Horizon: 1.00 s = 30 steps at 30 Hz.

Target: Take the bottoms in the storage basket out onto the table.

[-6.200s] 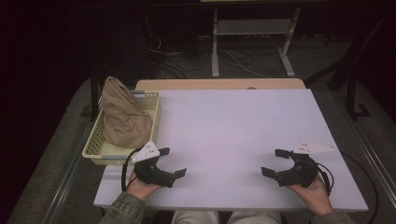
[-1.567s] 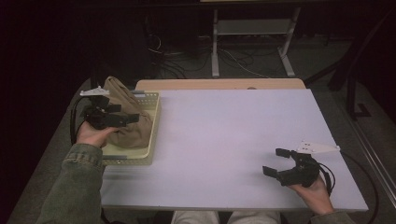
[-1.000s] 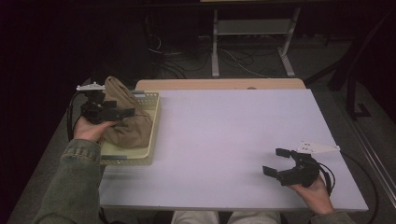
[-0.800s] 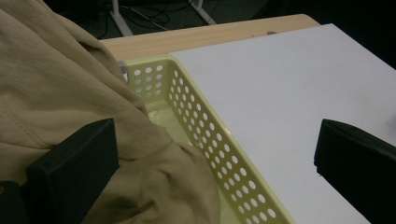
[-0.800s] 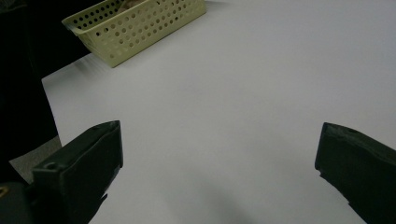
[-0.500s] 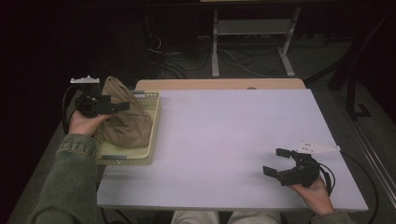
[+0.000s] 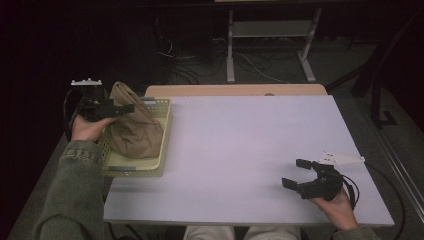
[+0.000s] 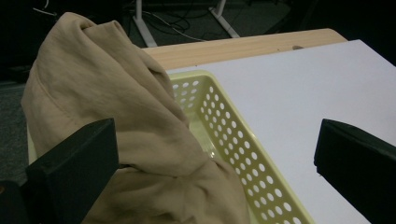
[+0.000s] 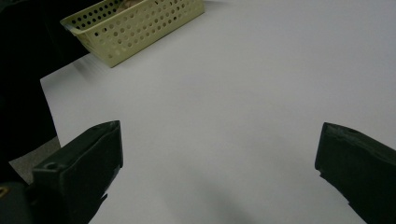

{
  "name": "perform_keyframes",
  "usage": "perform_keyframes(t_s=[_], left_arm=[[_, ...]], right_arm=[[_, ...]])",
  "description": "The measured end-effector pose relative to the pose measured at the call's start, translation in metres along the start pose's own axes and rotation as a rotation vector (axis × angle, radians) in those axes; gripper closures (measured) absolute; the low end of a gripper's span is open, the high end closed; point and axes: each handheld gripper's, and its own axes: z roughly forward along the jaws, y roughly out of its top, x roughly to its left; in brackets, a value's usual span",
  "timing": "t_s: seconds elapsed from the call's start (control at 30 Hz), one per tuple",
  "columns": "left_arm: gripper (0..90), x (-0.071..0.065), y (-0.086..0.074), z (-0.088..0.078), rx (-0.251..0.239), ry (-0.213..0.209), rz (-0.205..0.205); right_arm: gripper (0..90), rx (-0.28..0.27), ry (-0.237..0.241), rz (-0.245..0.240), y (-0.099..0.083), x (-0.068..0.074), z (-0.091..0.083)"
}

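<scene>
1. Step: you're reaching for the tan cloth (image 7: 132,125), heaped in the yellow basket (image 7: 162,145) at table's left edge.
2. Left gripper (image 7: 122,109): jaws wide open, empty, beside the cloth's top.
3. Right gripper (image 7: 300,176): open, idle on the table (image 7: 240,150).
4. Next: lower L jaws over a fold, then close.

Dim lab, white worktable (image 7: 250,150), floor cables (image 7: 250,62), metal stand (image 7: 270,37)

Left hand-held gripper (image 7: 116,108) raised at far left, jaws apart; right hand-held gripper (image 7: 299,176) low, jaws apart.
</scene>
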Motion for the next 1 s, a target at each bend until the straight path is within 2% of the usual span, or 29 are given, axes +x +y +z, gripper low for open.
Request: perform_keyframes(t_s=[0.17, 0.33, 0.5, 0.7, 0.9, 1.0], left_arm=[[0.0, 0.005, -0.001, 0.004, 0.002, 0.018, -0.011], [0.0, 0.012, 0.000, 0.007, 0.007, 0.029, -0.005], [0.0, 0.020, -0.002, 0.010, -0.003, 0.047, -0.034], [0.0, 0.031, -0.003, 0.011, 0.007, 0.078, -0.050], [0.0, 0.039, -0.005, 0.017, 0.000, 0.091, -0.080], [0.0, 0.041, -0.005, 0.020, 0.004, 0.094, -0.081]], right_arm=[[0.6, 0.002, 0.000, 0.005, 0.000, 0.000, 0.000], [0.6, 0.004, -0.002, 0.004, 0.000, -0.001, 0.001], [0.6, 0.000, -0.003, 0.009, -0.001, -0.001, 0.000], [0.6, -0.002, 0.002, 0.015, -0.001, -0.002, 0.001], [0.6, -0.001, 0.006, 0.025, -0.001, -0.004, 0.002], [0.6, 0.002, 0.007, 0.026, -0.001, -0.004, 0.002]])
